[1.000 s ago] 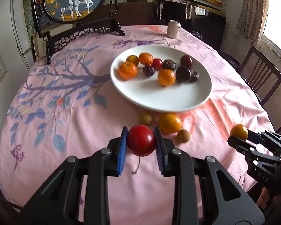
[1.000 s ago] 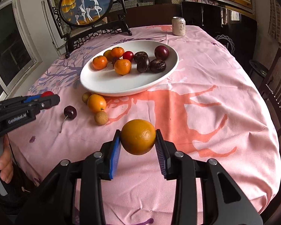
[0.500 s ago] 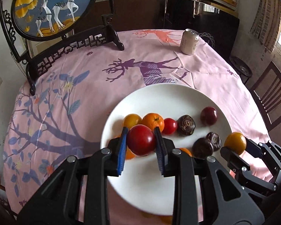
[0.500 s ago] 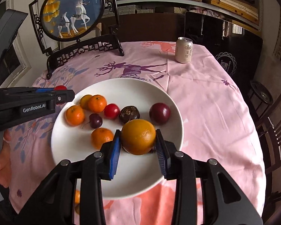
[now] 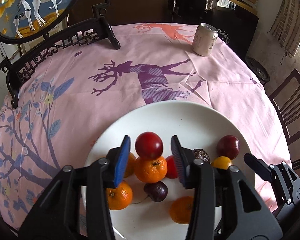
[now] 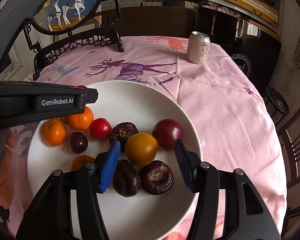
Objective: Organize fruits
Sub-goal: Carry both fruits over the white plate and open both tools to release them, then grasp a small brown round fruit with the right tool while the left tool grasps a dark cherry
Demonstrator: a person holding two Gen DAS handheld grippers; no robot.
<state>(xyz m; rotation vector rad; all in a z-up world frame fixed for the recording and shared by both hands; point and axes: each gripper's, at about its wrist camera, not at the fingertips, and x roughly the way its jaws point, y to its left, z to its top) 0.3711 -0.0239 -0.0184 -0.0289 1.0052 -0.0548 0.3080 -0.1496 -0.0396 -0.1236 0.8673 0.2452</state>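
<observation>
Over the white plate [image 5: 190, 116], my left gripper [image 5: 150, 140] has its jaws opening. A red round fruit [image 5: 149, 148] sits between the blue pads with a gap on each side, resting on a tangerine [image 5: 151, 169]. My right gripper [image 6: 147, 142] also has its jaws opening above the plate [image 6: 142, 94]. A yellow-orange fruit [image 6: 141, 149] lies loose between its pads, among dark wrinkled fruits [image 6: 157, 177] and a dark red plum [image 6: 167, 134]. The left view shows the right gripper [image 5: 256, 168] at the plate's right rim.
A drink can [image 5: 205, 40] stands at the far side of the pink tablecloth. A dark carved stand with a round deer picture [image 5: 56, 44] is at the back left. Wooden chairs [image 5: 290, 104] stand at the right. A hand [image 6: 2, 172] shows at the left edge.
Both grippers travelled from the near table edge to above the plate. Their jaws have parted, and the red fruit and the yellow-orange fruit are no longer pinched.
</observation>
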